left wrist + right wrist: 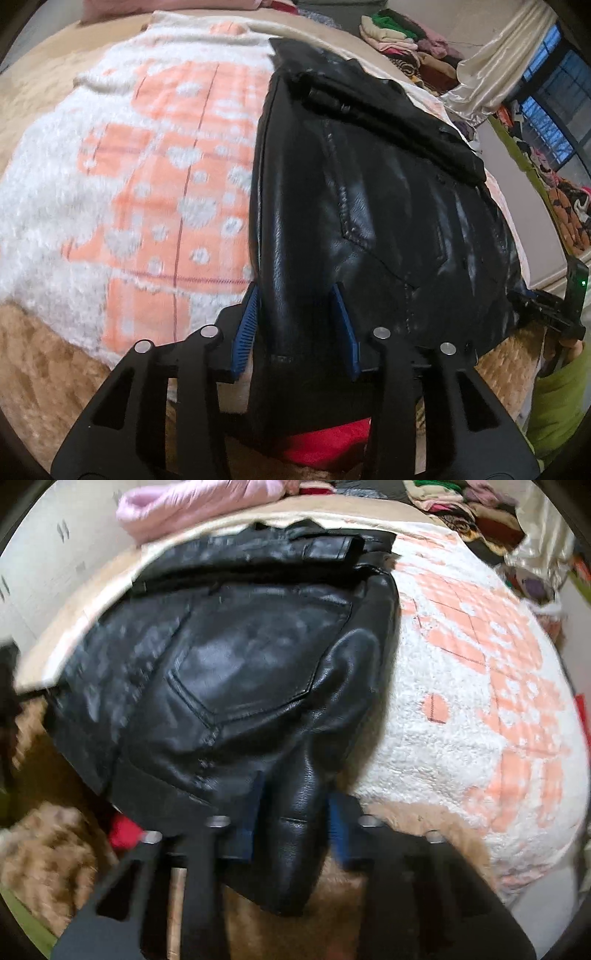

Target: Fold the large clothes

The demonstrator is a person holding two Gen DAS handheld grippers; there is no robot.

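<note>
Left wrist view shows the black leather jacket lying on a white-and-orange fleece blanket spread over a bed, its body running from the centre toward one o'clock, collar end farthest away; the near hem edge is bunched between the blue pads of the left gripper, which looks clenched on that fold, presumably to hold one corner while the garment is doubled over; the right wrist view has the same jacket filling the centre and reaching nine o'clock, a stitched pocket facing up, and a rolled ridge of leather running to six o'clock between the pads of the right gripper, which appears to be grasping it, though blur softens the contact; I judge both tools are pinching the near edge at two spots so the heavy leather can be carried evenly toward the far side; beyond the jacket, a pink padded garment lies at twelve o'clock, a pile of folded clothes sits at one o'clock, and a tan plush cover shows at seven o'clock beneath the blanket.
</note>
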